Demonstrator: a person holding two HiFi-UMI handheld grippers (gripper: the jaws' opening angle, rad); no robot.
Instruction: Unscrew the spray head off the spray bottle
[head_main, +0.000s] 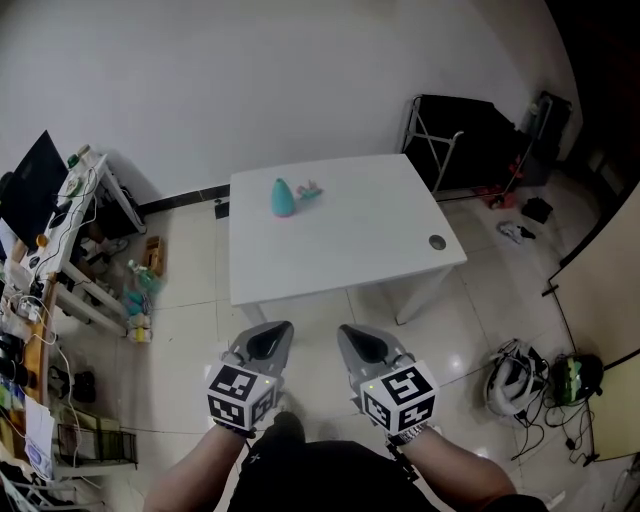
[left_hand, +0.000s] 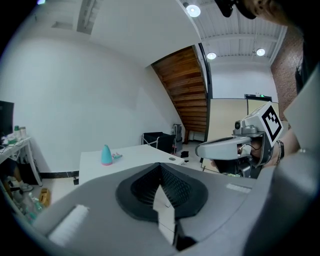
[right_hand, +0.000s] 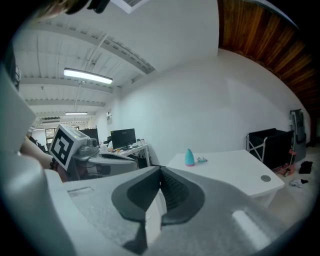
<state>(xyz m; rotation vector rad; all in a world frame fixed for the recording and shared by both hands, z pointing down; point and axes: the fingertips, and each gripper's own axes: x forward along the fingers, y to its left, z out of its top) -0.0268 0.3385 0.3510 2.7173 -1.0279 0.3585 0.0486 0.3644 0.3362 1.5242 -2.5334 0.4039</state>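
A teal cone-shaped spray bottle (head_main: 283, 197) stands on the far left part of a white table (head_main: 370, 240), with a small teal and pink spray head (head_main: 309, 189) lying just right of it. The bottle (left_hand: 106, 155) also shows far off in the left gripper view, and the bottle (right_hand: 189, 157) in the right gripper view. My left gripper (head_main: 268, 341) and right gripper (head_main: 362, 344) are held side by side well short of the table's near edge. Both are shut with nothing between the jaws.
A cluttered desk with a monitor (head_main: 35, 190) and cables runs along the left wall. A black folding rack (head_main: 465, 140) stands behind the table's right end. A helmet and cables (head_main: 515, 375) lie on the tiled floor at the right. The table has a round grommet (head_main: 437, 242).
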